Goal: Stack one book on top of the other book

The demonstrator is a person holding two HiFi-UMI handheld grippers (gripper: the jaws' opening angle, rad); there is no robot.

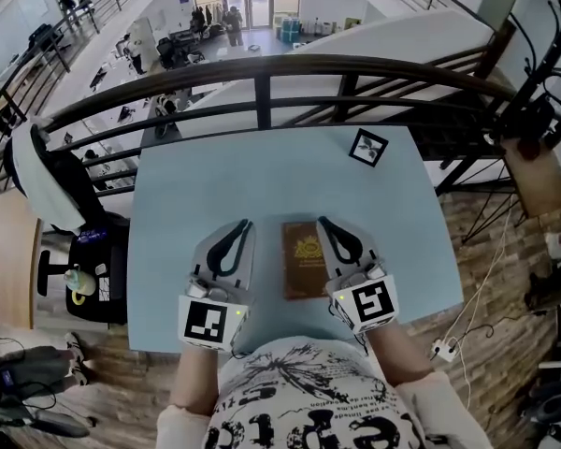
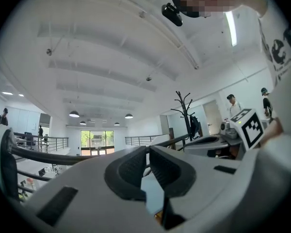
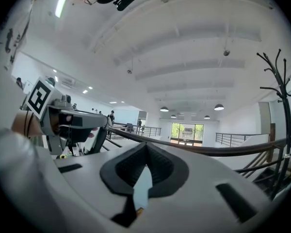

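No legible txt. Gold print on book [image 1: 305, 260] cover too small; shirt [image 1: 299, 405] lettering cut off, unreadable.

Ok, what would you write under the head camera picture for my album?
Left tongs and right tongs, both shut and empty, flank a brown book on a light blue table.

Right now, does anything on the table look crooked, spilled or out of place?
Nothing much. The book lies flat and square on the table between the left gripper and right gripper, both shut. Only one cover shows. The marker card near the far right corner sits turned.
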